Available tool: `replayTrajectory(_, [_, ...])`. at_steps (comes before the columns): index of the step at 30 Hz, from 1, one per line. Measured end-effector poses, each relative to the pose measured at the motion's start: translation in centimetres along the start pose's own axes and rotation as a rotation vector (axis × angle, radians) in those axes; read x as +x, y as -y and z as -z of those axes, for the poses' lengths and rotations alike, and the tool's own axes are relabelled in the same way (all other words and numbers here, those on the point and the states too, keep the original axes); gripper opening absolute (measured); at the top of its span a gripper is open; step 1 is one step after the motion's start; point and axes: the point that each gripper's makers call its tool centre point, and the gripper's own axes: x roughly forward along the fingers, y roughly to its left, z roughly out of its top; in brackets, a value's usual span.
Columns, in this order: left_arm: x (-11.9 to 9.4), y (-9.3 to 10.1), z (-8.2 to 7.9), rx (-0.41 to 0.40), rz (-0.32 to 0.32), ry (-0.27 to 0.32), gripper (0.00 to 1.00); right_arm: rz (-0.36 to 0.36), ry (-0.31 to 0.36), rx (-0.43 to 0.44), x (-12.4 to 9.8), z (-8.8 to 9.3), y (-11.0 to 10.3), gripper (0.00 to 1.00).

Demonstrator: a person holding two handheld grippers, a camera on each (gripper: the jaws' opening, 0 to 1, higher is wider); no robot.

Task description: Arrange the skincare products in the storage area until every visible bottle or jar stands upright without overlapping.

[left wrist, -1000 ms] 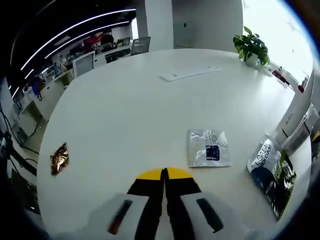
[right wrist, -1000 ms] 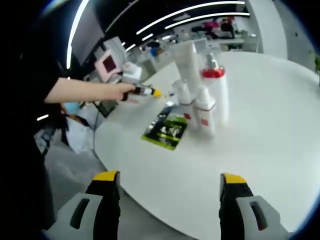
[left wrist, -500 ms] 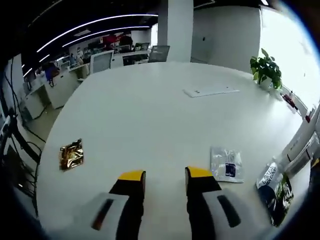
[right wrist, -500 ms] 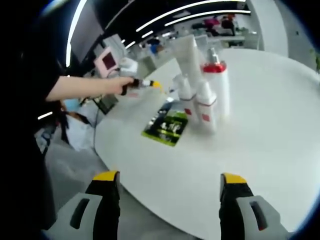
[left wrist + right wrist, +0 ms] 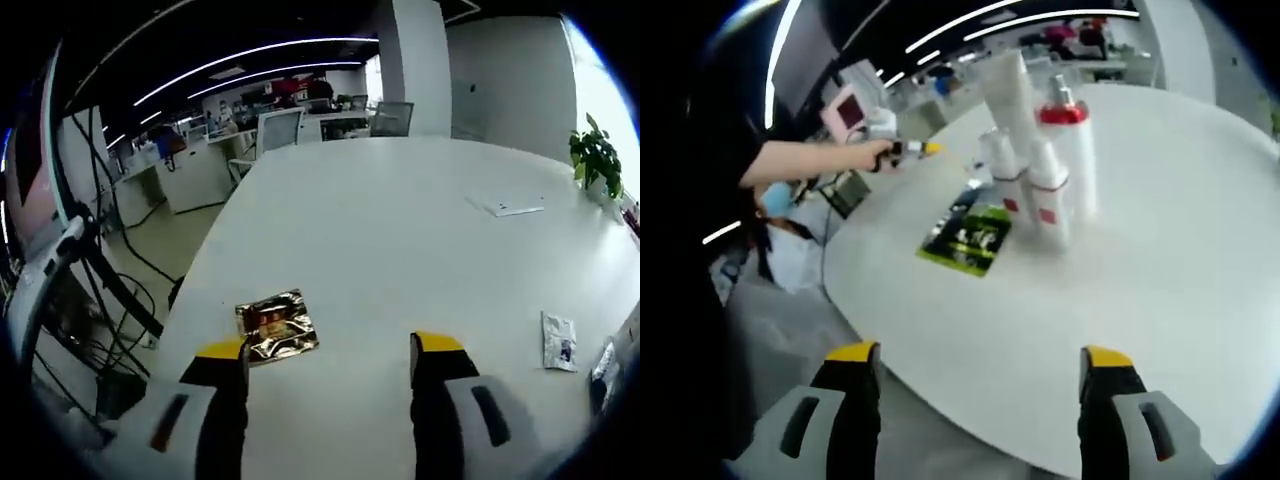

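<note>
- In the left gripper view, the left hand-held gripper point(image 5: 333, 352) is rising from the bottom of the frame with its yellow-tipped jaws spread wide, gripping nothing.
- Just above its left jaw tip, a gold foil sachet point(image 5: 276, 324) is lying flat on the white counter point(image 5: 400, 220), at lower centre left.
- Over at the right edge, a small clear sachet point(image 5: 559, 341) with a dark label is lying flat, and further up right a white sheet of paper point(image 5: 505, 207) is sitting near a potted plant point(image 5: 598, 160).
- In the right gripper view, the right hand-held gripper point(image 5: 980, 362) is sitting at the bottom of the frame, jaws wide apart and empty, hanging over the near edge of the counter point(image 5: 1160, 260).
- At upper centre, the skincare products are standing upright in a tight cluster: a tall white tube point(image 5: 1012, 92), a pump bottle point(image 5: 1073, 150) with a red collar, and two small white bottles point(image 5: 1045, 195) with red labels in front.
- Just left of them, a green-and-black packet point(image 5: 968, 236) is lying flat.
- At upper left, a person's hand point(image 5: 872, 153) is holding the other gripper out over the counter's far edge; I cannot tell there how far it is open.
</note>
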Motion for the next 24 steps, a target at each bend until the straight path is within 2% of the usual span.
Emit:
replayTrajectory(4, [0.9, -1.2, 0.2, 0.008, -0.027, 0.005, 0.62, -0.006, -0.013, -0.004, 0.1, 0.2, -0.1, 0.83])
replayTrajectory(10, [2.3, -2.2, 0.5, -0.003, -0.032, 0.004, 0.59, 0.000, -0.029, 0.015, 0.1, 0.5, 0.1, 0.83])
replayTrajectory(15, [3.2, -2.4, 0.6, 0.007, -0.019, -0.010, 0.52, 0.008, -0.036, 0.025, 0.2, 0.6, 0.3, 0.82])
replayTrajectory(17, [3.5, -2.4, 0.5, 0.047, -0.005, -0.014, 0.49, 0.012, -0.033, 0.029, 0.2, 0.6, 0.4, 0.82])
replayTrajectory(24, [3.5, -2.0, 0.4, -0.010, 0.012, -0.022, 0.43, 0.018, -0.034, 0.025, 0.1, 0.6, 0.4, 0.82])
